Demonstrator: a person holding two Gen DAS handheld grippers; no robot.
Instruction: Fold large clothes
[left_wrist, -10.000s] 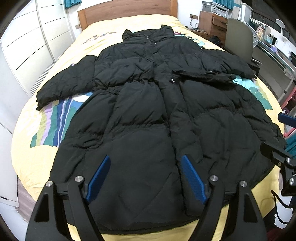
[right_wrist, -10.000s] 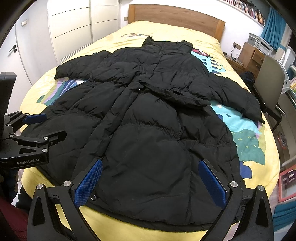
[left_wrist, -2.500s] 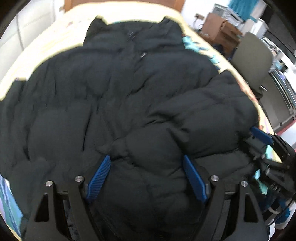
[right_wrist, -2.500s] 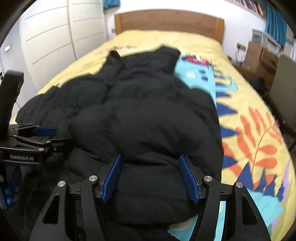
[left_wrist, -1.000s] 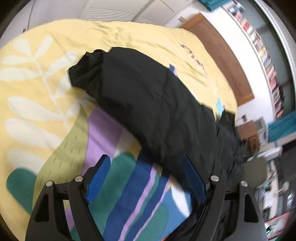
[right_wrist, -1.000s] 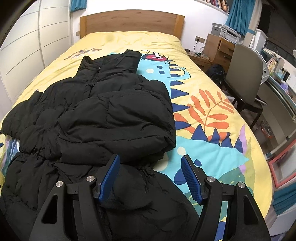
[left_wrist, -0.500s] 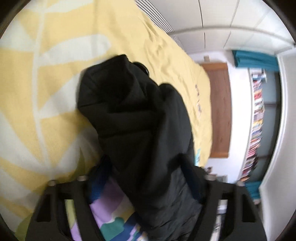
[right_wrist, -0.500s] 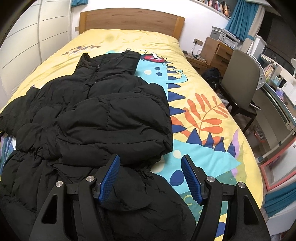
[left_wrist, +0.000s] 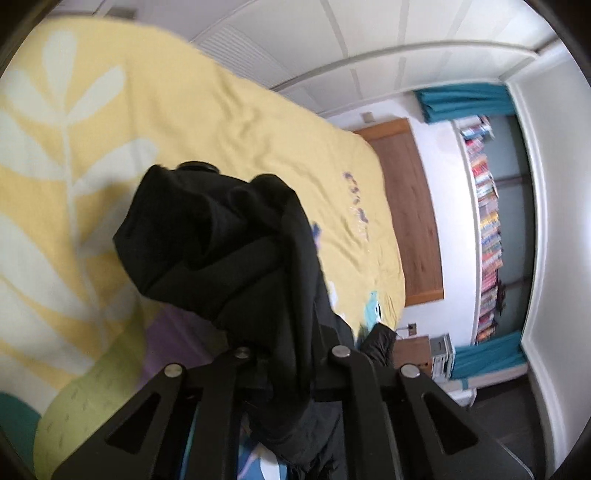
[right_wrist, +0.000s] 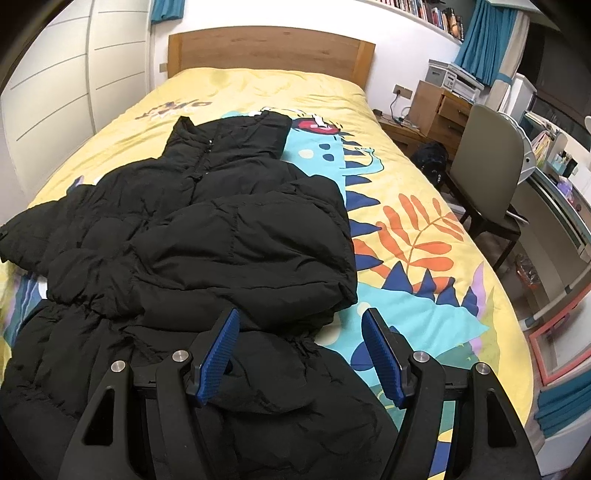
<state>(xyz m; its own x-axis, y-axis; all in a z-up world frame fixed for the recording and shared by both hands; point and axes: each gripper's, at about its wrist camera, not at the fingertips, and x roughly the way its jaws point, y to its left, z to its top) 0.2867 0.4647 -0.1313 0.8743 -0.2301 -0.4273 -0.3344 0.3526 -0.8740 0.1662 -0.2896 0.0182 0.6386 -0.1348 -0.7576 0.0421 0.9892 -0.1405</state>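
Coat (right_wrist: 207, 236) lay on bed (right_wrist: 424, 258), its right side folded over the middle. Left gripper (left_wrist: 286, 354) was clamped on the sleeve (left_wrist: 221, 240), cuff bunched above the bedspread. Right gripper (right_wrist: 299, 354) hovered over the hem, jaws wide apart, holding nothing. Risk: slick puffy fabric could slide out of the pinch mid-swing; the sleeve would flop short of the torso.

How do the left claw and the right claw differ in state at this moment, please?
The left claw is shut on the coat sleeve, while the right claw is open and holds nothing. The left claw's blue pads are hidden by fabric; the right claw's pads show plainly. Both are above the bed.
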